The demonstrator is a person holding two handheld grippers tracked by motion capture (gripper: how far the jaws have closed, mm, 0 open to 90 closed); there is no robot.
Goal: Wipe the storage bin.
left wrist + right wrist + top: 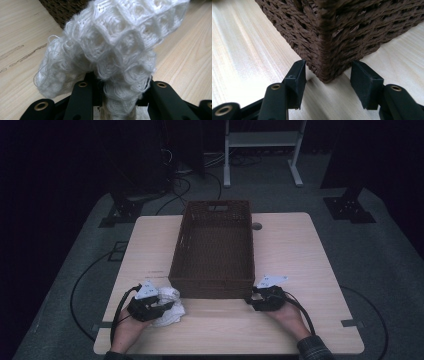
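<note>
A white knitted cloth (171, 299) lies bunched on the table at the near left corner of a brown woven basket (212, 282). My left gripper (167, 306) is shut on it, and in the left gripper view the cloth (117, 45) bulges up from between the black jaws (117, 83). At the basket's near right corner sits my right gripper (251, 300), low on the table. In the right gripper view, the right gripper (328, 72) is open and straddles the basket's bottom corner (352, 32). A thin gap shows beside the left pad (297, 75).
The basket stands lengthwise in the middle of the light wooden table (300, 250) and looks empty inside. A small round hole (256, 226) sits in the tabletop by the basket's far right corner. Cables and stand legs cover the floor beyond.
</note>
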